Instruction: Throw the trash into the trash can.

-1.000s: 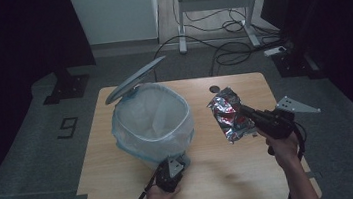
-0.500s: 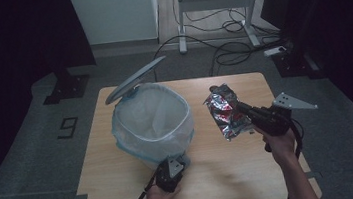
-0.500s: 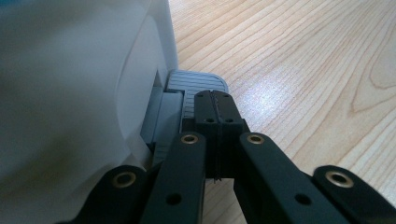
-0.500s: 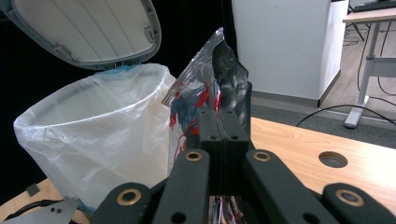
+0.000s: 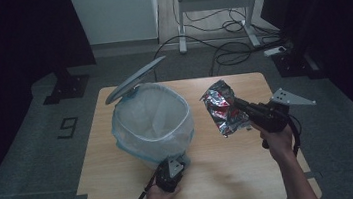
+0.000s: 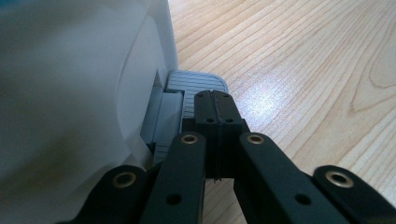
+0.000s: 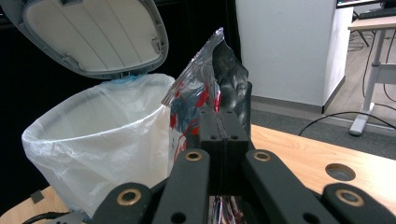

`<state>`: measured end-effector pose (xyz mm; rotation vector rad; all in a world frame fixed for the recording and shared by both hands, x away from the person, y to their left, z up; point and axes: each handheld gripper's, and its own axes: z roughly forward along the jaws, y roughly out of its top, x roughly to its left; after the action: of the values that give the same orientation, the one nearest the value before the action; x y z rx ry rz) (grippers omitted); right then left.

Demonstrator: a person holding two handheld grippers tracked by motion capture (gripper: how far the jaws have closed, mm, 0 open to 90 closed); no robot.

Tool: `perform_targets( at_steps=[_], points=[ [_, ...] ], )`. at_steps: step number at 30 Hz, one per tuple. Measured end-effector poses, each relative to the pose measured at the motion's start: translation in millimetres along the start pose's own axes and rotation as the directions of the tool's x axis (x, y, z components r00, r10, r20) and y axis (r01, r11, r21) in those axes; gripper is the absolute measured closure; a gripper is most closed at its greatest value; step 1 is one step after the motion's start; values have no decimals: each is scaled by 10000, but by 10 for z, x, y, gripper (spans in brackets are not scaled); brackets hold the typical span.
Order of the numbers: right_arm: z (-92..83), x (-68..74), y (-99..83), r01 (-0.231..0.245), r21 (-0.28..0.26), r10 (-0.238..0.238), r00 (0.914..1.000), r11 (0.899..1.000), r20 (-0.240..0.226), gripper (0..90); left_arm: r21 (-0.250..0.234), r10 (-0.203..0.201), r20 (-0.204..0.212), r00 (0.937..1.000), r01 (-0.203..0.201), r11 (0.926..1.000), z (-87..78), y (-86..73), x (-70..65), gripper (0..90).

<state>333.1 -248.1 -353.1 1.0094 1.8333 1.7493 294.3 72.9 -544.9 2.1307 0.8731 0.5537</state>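
A white pedal bin (image 5: 152, 125) with a clear liner stands on the wooden table (image 5: 223, 174), its grey lid (image 5: 134, 79) raised. My left gripper (image 5: 172, 168) is shut, its tips resting on the bin's grey foot pedal (image 6: 187, 93) at the base. My right gripper (image 5: 238, 105) is shut on a crumpled silver and red foil wrapper (image 5: 223, 109), held in the air just right of the bin's rim. In the right gripper view the wrapper (image 7: 210, 88) rises above the closed jaws, with the bin (image 7: 102, 140) and open lid (image 7: 93, 37) to its left.
A white cabinet (image 5: 114, 13) and a desk frame (image 5: 214, 9) with floor cables stand beyond the table. Dark curtains hang at both sides. A round hole (image 7: 340, 171) sits in the tabletop near the right gripper.
The right gripper has carried the wrapper slightly left and up, closer to the bin's rim. The left gripper has stayed on the pedal and the lid stays up.
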Motion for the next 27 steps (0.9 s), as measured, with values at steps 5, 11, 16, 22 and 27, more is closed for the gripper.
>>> perform_targets(
  at_steps=[5,11,16,22,27],
  points=[
    [23,11,25,41,-15,-41,10000,10000,-66,896,-2,22,15,10000,-22,10000,0,0,2,900],
    [39,35,67,97,-64,-98,9999,9999,-86,896,-2,23,15,10000,-23,10000,0,0,2,900],
    [55,53,103,149,-118,-150,9998,9998,-109,896,-2,23,14,10000,-23,10000,0,0,2,900],
    [95,89,159,253,-144,-256,9995,9996,-196,896,-2,-10,36,10000,10,10000,1,-1,0,900],
    [128,132,208,333,-196,-338,9991,9993,-258,896,17,19,38,10000,-19,10000,0,-1,2,900]
  ],
)
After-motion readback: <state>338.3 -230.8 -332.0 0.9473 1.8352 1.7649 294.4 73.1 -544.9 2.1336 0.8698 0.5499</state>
